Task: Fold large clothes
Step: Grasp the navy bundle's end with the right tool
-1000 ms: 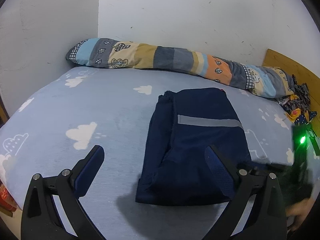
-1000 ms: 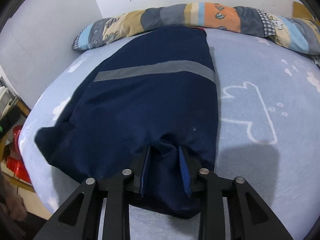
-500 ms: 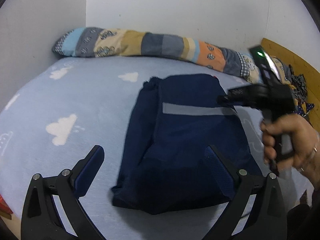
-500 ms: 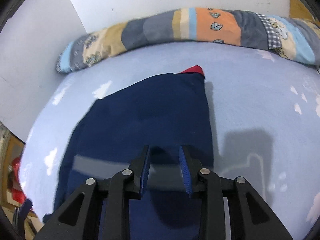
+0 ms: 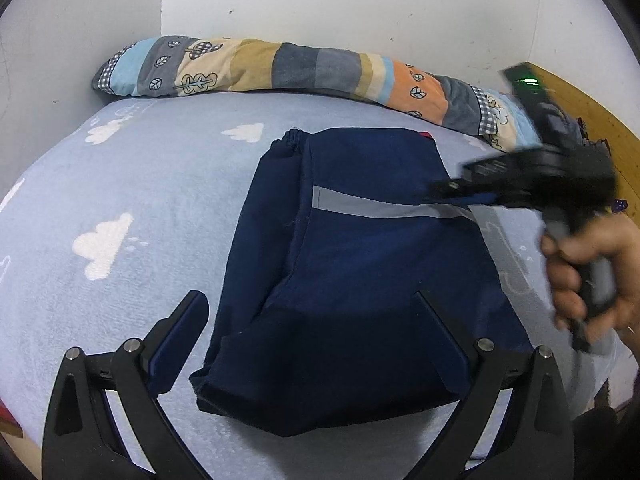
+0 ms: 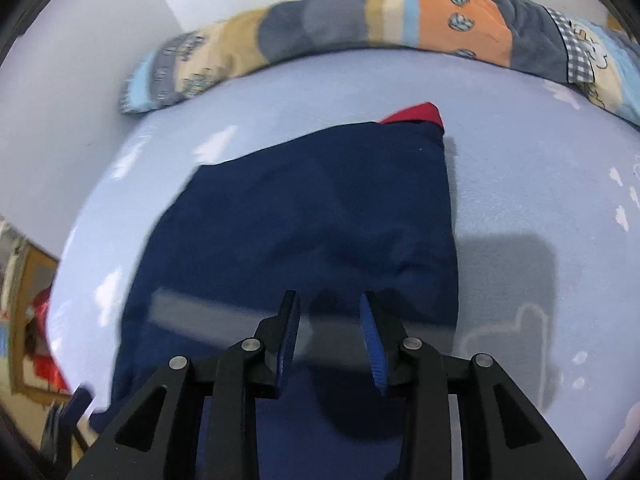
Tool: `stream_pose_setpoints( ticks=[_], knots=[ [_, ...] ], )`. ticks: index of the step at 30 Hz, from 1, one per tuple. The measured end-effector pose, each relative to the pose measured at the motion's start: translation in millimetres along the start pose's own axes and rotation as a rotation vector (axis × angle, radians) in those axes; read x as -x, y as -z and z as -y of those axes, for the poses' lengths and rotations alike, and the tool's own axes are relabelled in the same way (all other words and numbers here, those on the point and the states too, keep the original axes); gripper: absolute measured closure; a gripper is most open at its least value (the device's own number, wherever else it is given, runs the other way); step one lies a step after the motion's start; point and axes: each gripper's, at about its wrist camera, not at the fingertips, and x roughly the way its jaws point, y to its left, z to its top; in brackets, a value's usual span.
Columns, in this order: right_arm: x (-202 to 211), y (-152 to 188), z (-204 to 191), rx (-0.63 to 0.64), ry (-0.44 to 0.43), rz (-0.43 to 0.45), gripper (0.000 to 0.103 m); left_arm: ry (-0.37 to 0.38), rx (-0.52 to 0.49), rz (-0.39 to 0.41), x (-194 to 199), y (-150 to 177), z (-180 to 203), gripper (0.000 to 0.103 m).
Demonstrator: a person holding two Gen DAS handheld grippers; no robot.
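A navy garment (image 5: 360,260) with a grey stripe (image 5: 380,210) lies folded on the pale blue cloud-print bed sheet (image 5: 140,180). Its near edge sits just under my left gripper (image 5: 308,308), which hovers wide open with nothing between its fingers. My right gripper (image 6: 328,300) hangs over the stripe on the garment (image 6: 320,220). Its blue pads (image 6: 370,344) stand a narrow gap apart, and the stripe shows through that gap. In the left wrist view a hand (image 5: 588,280) holds the right gripper (image 5: 452,194) above the garment's right side. A red corner (image 6: 420,114) peeks out at the far edge.
A long patchwork bolster (image 5: 280,68) lies along the white wall at the back of the bed. A wooden board (image 5: 580,100) stands at the far right. Past the bed's left edge are red items (image 6: 44,344) on the floor. Bare sheet lies left and right of the garment.
My right gripper has left the garment's near edge, where cloth bunched between its pads, and travelled toward the far end over the stripe. The left gripper shifted slightly; the garment lies as before.
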Motion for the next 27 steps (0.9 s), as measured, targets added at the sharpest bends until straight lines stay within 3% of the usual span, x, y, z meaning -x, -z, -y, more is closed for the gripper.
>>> stream_pose_setpoints(
  ticks=[7, 17, 22, 27],
  knots=[
    [38, 55, -9, 0.058, 0.000, 0.030, 0.069, -0.003, 0.004, -0.004, 0, -1, -1, 0.001],
    [-4, 81, -3, 0.012, 0.006, -0.027, 0.070, -0.029, -0.001, -0.022, -4, 2, -4, 0.001],
    [39, 90, -6, -0.009, -0.085, 0.001, 0.068, -0.023, 0.013, -0.018, -1, 3, -10, 0.001],
    [46, 128, -10, 0.013, -0.066, 0.023, 0.067, -0.019, 0.007, -0.032, -6, 4, -8, 0.001]
  ],
)
